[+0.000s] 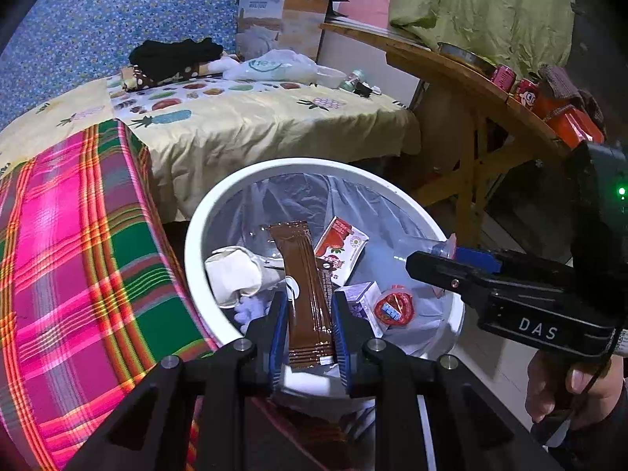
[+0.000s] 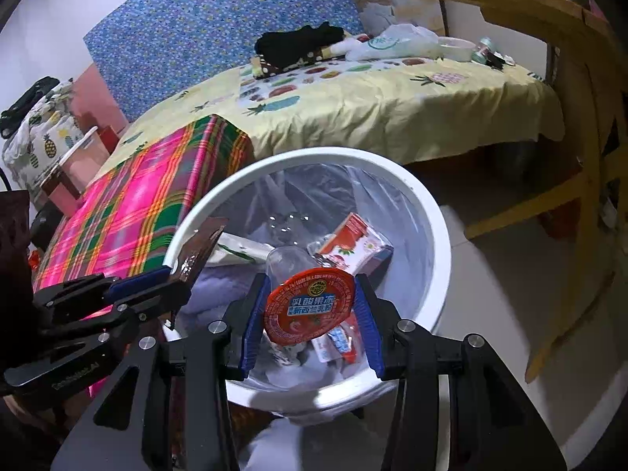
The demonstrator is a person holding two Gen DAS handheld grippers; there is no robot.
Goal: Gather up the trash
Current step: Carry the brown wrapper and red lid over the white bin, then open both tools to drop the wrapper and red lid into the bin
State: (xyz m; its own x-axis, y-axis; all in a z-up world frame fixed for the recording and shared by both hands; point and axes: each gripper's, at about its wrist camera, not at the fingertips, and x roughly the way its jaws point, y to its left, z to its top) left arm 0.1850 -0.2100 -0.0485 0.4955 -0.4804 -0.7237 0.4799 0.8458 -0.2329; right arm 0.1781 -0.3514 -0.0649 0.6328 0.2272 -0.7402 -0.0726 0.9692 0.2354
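Note:
A white round bin (image 1: 196, 235) with a clear liner holds a red-and-white carton (image 1: 339, 245), a white crumpled wrapper (image 1: 233, 274) and other litter. My left gripper (image 1: 310, 302) is shut on a long brown wrapper (image 1: 304, 274), held over the bin's near edge. It shows again in the right wrist view as the left gripper (image 2: 168, 286) with the brown wrapper (image 2: 200, 247). Over the bin (image 2: 439, 235), my right gripper (image 2: 310, 286) is shut on a clear jelly cup (image 2: 310, 306) with a red lid. From the left wrist view the right gripper (image 1: 424, 263) reaches in from the right.
A pink-and-green plaid cloth (image 1: 78, 255) covers the bed edge left of the bin, with a yellow fruit-print sheet (image 1: 255, 125) behind it. A wooden table (image 1: 471, 90) with red cans (image 1: 526, 92) stands at right. A person's hand (image 1: 565, 384) grips the right tool.

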